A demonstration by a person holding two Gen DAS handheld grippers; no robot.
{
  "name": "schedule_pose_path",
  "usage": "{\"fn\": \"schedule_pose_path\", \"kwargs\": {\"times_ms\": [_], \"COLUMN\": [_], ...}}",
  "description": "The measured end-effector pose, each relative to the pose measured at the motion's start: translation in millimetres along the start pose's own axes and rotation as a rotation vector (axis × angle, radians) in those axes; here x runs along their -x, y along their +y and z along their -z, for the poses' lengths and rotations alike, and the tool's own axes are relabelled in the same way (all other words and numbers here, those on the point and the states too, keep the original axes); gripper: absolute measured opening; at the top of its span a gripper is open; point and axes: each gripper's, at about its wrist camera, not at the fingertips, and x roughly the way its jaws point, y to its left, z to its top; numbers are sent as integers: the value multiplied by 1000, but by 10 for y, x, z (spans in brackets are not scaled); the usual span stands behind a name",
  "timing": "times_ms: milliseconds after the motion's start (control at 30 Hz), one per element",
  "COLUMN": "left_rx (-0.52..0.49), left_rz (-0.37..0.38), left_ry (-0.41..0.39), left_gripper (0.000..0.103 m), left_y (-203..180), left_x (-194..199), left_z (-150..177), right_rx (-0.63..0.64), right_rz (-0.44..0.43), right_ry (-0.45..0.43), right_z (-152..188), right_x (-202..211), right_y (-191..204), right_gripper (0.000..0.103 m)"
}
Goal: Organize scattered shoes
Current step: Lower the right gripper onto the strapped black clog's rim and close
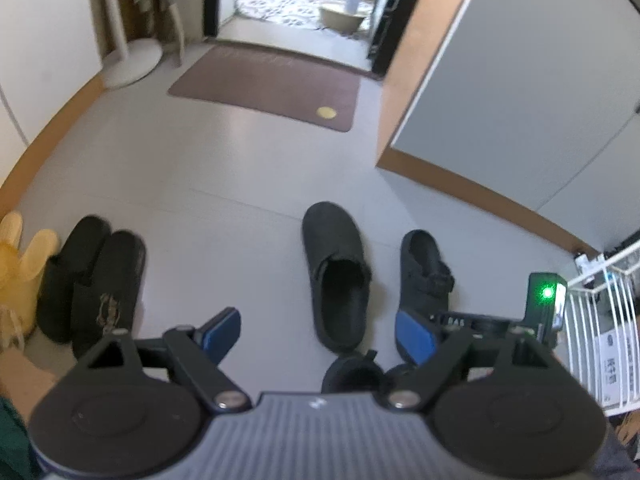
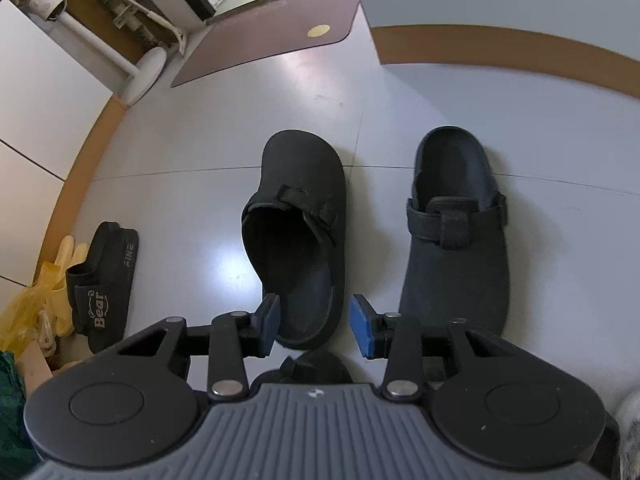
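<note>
Two black clogs lie side by side on the grey floor. The left clog (image 2: 300, 240) (image 1: 336, 276) has its toe pointing away and its heel near me. The right clog (image 2: 456, 240) (image 1: 426, 276) lies the other way round, strap in the middle and toe near me. My right gripper (image 2: 316, 324) hangs just over the left clog's heel. Its blue pads (image 2: 362, 328) stand narrowed either side of the heel, with a small gap showing. My left gripper (image 1: 320, 336) is spread wide above the same clog's heel end, holding nothing.
A pair of black slides (image 1: 92, 280) (image 2: 104, 284) sits at the left wall beside yellow rubber gloves (image 1: 20, 248). A brown mat (image 1: 264, 88) lies before the doorway, and a fan base (image 1: 132, 60) stands at far left. A white wire rack (image 1: 600, 320) is at right. Something dark and rounded (image 2: 312, 368) lies under the gripper.
</note>
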Motion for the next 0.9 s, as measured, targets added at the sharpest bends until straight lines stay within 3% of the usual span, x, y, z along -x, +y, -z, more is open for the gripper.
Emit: {"fn": "schedule_pose_path", "kwargs": {"times_ms": [133, 267, 400, 467, 567, 900], "left_rx": [-2, 48, 26, 37, 56, 47], "left_rz": [-43, -68, -87, -71, -33, 30], "left_ry": [-27, -14, -5, 19, 40, 66], "left_gripper": [86, 86, 86, 86, 86, 86], "left_y": [86, 145, 93, 86, 74, -48], "left_x": [21, -83, -170, -228, -256, -295], "left_z": [-34, -73, -84, -83, -86, -56], "right_rx": [14, 1, -24, -12, 2, 42], "right_rz": [-31, -73, -117, -118, -119, -74], "right_ry": [-9, -7, -1, -2, 29, 29], "right_z": [-48, -72, -77, -73, -25, -5], "right_x": [-224, -505, -801, -918, -1083, -1332], "right_y": [-76, -139, -229, -251, -274, -219], "right_gripper": [44, 44, 44, 44, 33, 24]}}
